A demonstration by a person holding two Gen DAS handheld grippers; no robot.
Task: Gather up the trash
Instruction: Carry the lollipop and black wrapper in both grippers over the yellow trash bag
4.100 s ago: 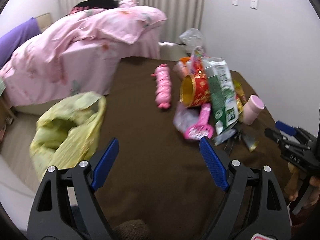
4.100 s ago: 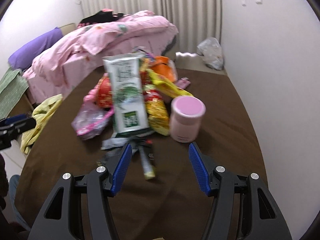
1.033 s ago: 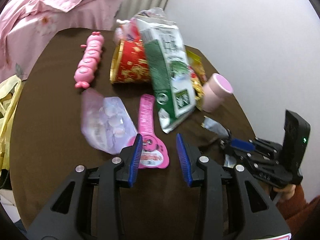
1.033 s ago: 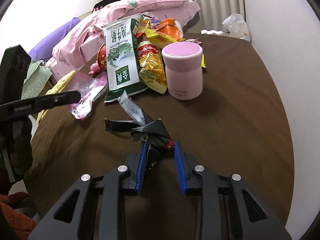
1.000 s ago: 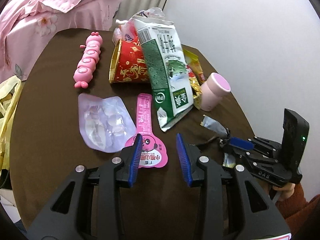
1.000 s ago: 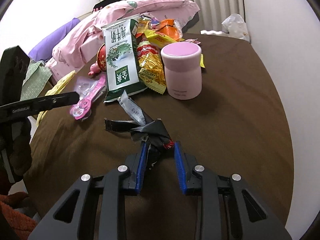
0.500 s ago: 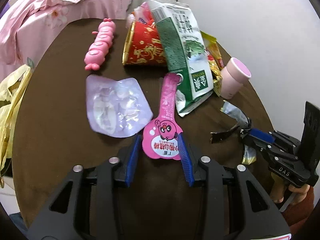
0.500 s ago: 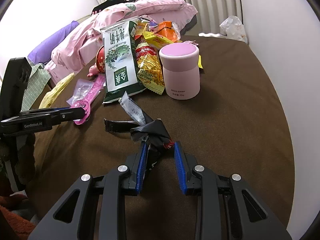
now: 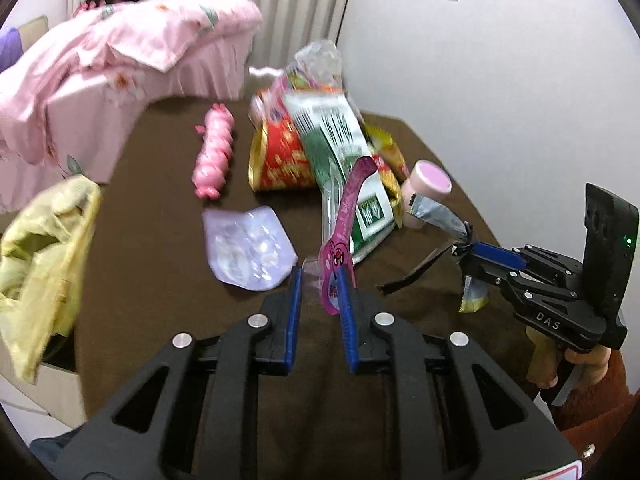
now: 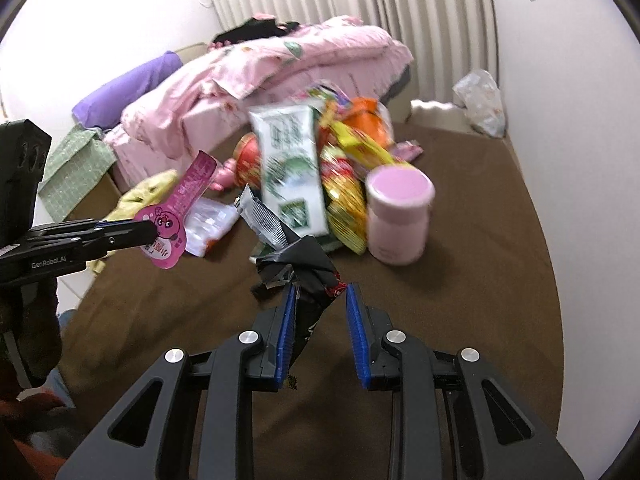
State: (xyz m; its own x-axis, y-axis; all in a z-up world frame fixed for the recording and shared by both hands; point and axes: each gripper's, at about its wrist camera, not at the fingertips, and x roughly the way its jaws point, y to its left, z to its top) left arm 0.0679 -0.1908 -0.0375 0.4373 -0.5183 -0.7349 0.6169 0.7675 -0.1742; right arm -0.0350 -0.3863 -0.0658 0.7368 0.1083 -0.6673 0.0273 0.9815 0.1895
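My left gripper (image 9: 320,280) is closing on the round end of a pink spoon-shaped wrapper (image 9: 346,208), which hangs clear of the brown table (image 9: 160,300). My right gripper (image 10: 320,292) is closing on a bunch of black and silver wrappers (image 10: 304,264), also lifted off the table. In the right wrist view the left gripper (image 10: 148,232) is at the left with the pink wrapper (image 10: 180,208). The left wrist view has the right gripper (image 9: 476,248) at the right. A yellow bag (image 9: 44,232) gapes open beside the table's left edge.
On the table lie a clear purple packet (image 9: 248,248), a pink caterpillar toy (image 9: 216,152), a red and gold bowl (image 9: 280,160), a green and white bag (image 9: 340,140), yellow snack wrappers (image 10: 348,208) and a pink cup (image 10: 400,216). A bed with pink bedding (image 9: 120,48) stands behind.
The left jaws have narrowed onto the pink wrapper and raised it off the table. The right gripper has risen with its bunch of black and silver wrappers.
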